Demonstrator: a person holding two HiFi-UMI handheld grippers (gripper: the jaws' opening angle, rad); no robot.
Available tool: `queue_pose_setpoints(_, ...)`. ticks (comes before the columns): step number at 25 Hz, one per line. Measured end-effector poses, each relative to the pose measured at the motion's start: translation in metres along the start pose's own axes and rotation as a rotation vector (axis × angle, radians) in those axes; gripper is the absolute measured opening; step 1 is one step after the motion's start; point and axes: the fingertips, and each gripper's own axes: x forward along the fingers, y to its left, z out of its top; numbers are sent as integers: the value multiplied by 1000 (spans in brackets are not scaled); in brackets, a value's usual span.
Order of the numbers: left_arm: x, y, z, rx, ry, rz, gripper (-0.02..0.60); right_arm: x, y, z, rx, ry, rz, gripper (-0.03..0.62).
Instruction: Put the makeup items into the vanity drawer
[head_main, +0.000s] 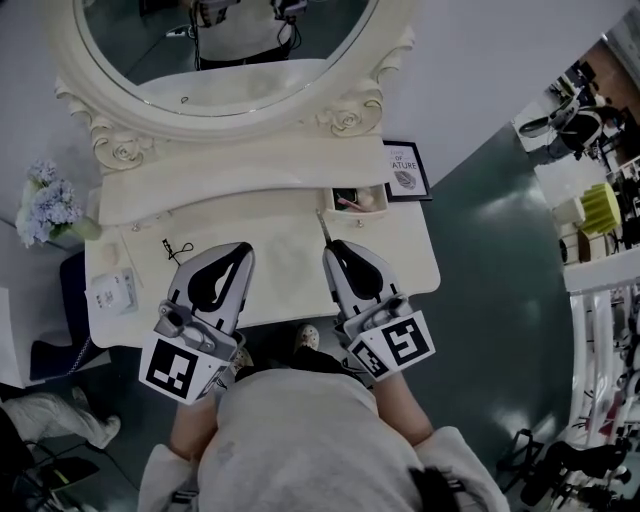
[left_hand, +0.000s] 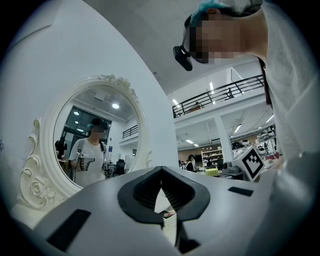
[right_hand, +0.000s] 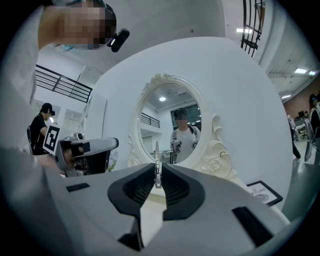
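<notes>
The framed sign (head_main: 407, 170) legibly shows only "OF" and "ATURE".

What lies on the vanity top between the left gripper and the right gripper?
Nothing: in the head view the vanity top between the left gripper and the right gripper is bare. The right one pinches a thin stick.

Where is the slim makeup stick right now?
In the head view, the slim stick sits right of centre, clamped in the right gripper, pointing toward the open drawer beside the framed print.
</notes>
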Motion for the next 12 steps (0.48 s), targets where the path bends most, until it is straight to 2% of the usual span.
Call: queue_pose_setpoints(12,42,-23,-11,2,-5,18,14,-12,-54,0,4,3,1,51)
